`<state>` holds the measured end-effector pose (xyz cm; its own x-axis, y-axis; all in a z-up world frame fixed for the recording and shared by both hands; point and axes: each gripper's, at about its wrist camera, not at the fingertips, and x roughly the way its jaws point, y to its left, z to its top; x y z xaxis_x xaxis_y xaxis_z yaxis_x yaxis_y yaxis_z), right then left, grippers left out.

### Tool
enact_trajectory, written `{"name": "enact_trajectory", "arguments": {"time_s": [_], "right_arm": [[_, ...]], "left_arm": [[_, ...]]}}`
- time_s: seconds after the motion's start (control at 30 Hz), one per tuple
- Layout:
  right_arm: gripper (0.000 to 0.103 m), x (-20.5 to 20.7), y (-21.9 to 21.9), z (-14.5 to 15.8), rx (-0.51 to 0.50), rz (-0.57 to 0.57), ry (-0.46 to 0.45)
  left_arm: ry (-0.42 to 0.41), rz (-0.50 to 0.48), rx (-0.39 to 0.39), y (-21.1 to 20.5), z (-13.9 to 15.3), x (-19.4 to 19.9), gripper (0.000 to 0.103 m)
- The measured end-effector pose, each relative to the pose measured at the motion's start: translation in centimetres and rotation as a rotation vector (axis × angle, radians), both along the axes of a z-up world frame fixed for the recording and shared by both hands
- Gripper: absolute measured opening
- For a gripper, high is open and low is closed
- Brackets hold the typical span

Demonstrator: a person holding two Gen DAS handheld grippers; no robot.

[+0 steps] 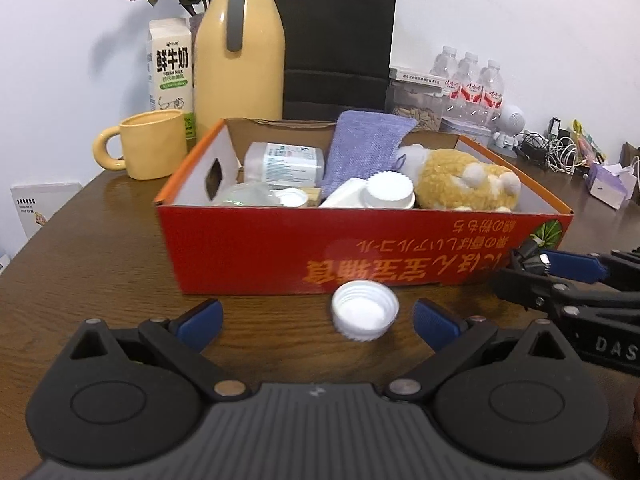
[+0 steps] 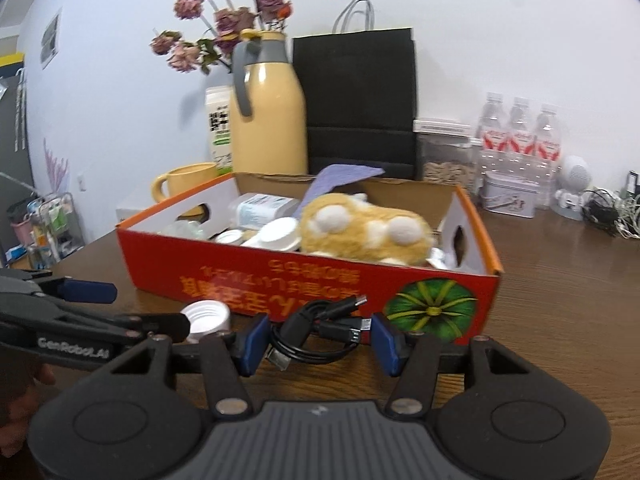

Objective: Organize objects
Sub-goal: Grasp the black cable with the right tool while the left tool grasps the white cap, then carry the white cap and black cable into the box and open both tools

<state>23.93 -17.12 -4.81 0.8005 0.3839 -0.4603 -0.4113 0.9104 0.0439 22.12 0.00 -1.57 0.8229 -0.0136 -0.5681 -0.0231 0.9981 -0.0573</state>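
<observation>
A red cardboard box (image 1: 248, 252) (image 2: 168, 264) stands on the brown table and holds a tan plush toy (image 1: 460, 180) (image 2: 360, 232), a purple cloth (image 1: 364, 144), a clear bottle (image 1: 284, 164) and white lidded containers (image 1: 388, 192). A white bottle cap (image 1: 364, 316) (image 2: 206, 316) lies open side up on the table in front of the box. My left gripper (image 1: 318, 316) is open around it, and neither pad touches the cap. My right gripper (image 2: 320, 340), to the right by the box's front corner, is shut on a coiled black cable (image 2: 316, 332).
Behind the box stand a yellow mug (image 1: 148, 144), a milk carton (image 1: 170, 64), a yellow thermos jug (image 1: 240, 48), a black paper bag (image 1: 336, 40) and water bottles (image 1: 472, 80). A silver tin (image 2: 508, 196) and tangled chargers (image 1: 552, 152) sit at back right.
</observation>
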Motion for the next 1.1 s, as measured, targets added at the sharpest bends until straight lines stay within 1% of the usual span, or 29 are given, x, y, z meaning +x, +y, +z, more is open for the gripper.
{"name": "enact_trajectory", "arguments": {"time_s": [0.2,0.4,0.47,0.5,0.53,0.57,0.63,0.77,1.1], "right_arm": [[0.054,0.2,-1.4,-0.1,0.008,-0.033,-0.008],[0.054,0.1,-1.4,-0.1,0.002,-0.034,-0.015],[0.054,0.1,-1.4,-0.2,0.000,-0.034,-0.015],[0.054,0.1,-1.4,-0.2,-0.002,-0.034,-0.015],[0.054,0.1,-1.3,-0.2,-0.004,-0.033,-0.015],[0.054,0.1,-1.3,-0.2,-0.006,-0.032,-0.014],[0.054,0.0,-1.1,-0.2,-0.012,-0.031,-0.014],[0.054,0.0,-1.0,-0.3,-0.019,-0.035,-0.019],[0.054,-0.4,-1.0,-0.1,-0.018,-0.033,-0.046]], "left_arm": [[0.042,0.024,0.038,-1.2,-0.6,1.7,0.103],[0.063,0.038,0.061,-1.7,-1.0,2.3,0.103],[0.068,0.034,0.062,-1.8,-1.0,2.5,0.100],[0.068,0.033,0.062,-1.9,-1.1,2.5,0.091],[0.069,0.032,0.061,-1.9,-1.1,2.5,0.077],[0.072,0.026,0.054,-1.9,-1.2,2.5,0.070],[0.053,0.014,0.049,-1.9,-1.0,2.1,0.041],[0.039,0.004,0.033,-1.9,-1.0,1.7,0.041],[-0.031,-0.011,0.013,-1.9,0.2,0.1,0.041]]}}
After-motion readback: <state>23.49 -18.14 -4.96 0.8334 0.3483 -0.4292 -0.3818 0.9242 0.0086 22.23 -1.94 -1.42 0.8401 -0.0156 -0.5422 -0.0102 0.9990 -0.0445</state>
